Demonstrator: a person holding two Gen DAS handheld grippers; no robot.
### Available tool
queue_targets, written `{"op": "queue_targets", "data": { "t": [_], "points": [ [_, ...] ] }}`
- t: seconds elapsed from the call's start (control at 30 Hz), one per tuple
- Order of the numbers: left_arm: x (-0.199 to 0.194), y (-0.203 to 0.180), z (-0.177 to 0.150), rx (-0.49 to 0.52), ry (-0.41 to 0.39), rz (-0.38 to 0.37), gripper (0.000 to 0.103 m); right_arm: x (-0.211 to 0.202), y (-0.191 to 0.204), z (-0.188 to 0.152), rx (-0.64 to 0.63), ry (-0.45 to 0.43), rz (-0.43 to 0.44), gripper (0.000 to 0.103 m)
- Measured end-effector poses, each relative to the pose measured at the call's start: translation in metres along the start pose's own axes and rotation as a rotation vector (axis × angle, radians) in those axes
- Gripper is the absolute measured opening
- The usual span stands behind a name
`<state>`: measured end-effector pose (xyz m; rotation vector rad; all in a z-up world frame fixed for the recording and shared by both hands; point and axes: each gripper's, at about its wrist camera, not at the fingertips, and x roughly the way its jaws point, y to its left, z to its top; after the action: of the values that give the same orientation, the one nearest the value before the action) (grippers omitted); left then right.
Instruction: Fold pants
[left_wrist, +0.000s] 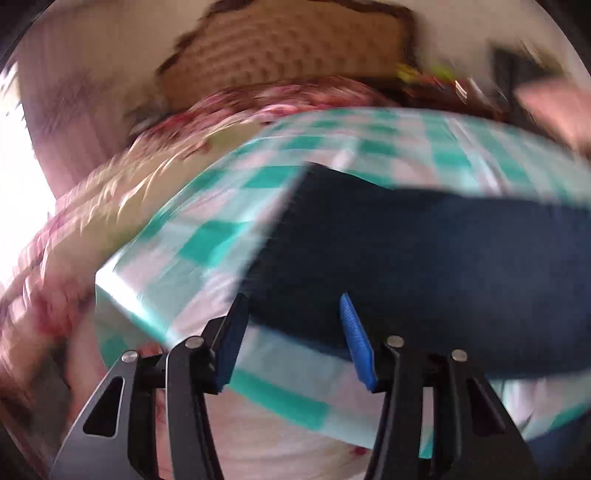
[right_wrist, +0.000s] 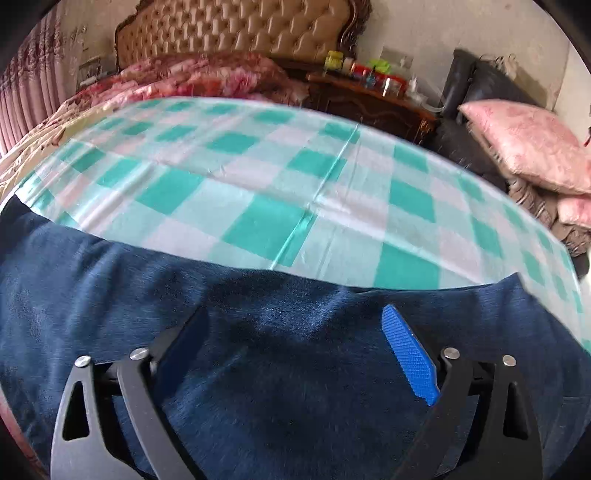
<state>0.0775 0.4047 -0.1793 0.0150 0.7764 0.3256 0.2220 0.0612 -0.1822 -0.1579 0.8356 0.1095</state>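
Two grippers point down over dark blue pants (right_wrist: 258, 369) spread across the near edge of a bed. Nearest in the right wrist view, the right gripper (right_wrist: 295, 343) hangs just above the fabric with its jaws set wide apart and nothing pinched between them; one ribbed blue pad (right_wrist: 410, 354) shows clearly. In the heavily blurred left wrist view, the left gripper (left_wrist: 293, 332) has its jaws partly apart, and nothing seems to be gripped, with the pants' left end (left_wrist: 406, 258) lying just ahead of its tips. Under the pants lies a glossy green-and-white checked sheet (right_wrist: 295, 192), creased but flat, bare beyond the garment. Past the sheet sits a rumpled red floral blanket (right_wrist: 207, 74) against a tufted tan headboard (right_wrist: 240, 29). To the right stands a dark wooden nightstand (right_wrist: 369, 99) crowded with small bottles and jars, then a black chair (right_wrist: 480, 85) and pink pillows (right_wrist: 528, 147). Pink curtains (right_wrist: 26, 92) hang far left.
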Motion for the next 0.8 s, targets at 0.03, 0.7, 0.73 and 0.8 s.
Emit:
{"op": "queue_targets", "data": {
  "t": [0.03, 0.7, 0.73, 0.8],
  "points": [
    [0.0, 0.009, 0.003, -0.041, 0.004, 0.065, 0.055, -0.017, 0.01, -0.001, -0.021, -0.029, 0.056, 0.085],
    [0.093, -0.023, 0.098, 0.17, 0.087, 0.002, 0.013, -0.013, 0.109, -0.031, -0.134, 0.098, 0.196, 0.047],
    [0.089, -0.016, 0.097, 0.158, 0.074, 0.088, 0.026, -0.013, 0.109, -0.031, -0.128, 0.097, 0.195, 0.048],
    [0.07, 0.016, 0.098, -0.026, 0.038, 0.034, 0.034, -0.013, 0.109, -0.03, -0.128, 0.096, 0.19, 0.048]
  ]
}}
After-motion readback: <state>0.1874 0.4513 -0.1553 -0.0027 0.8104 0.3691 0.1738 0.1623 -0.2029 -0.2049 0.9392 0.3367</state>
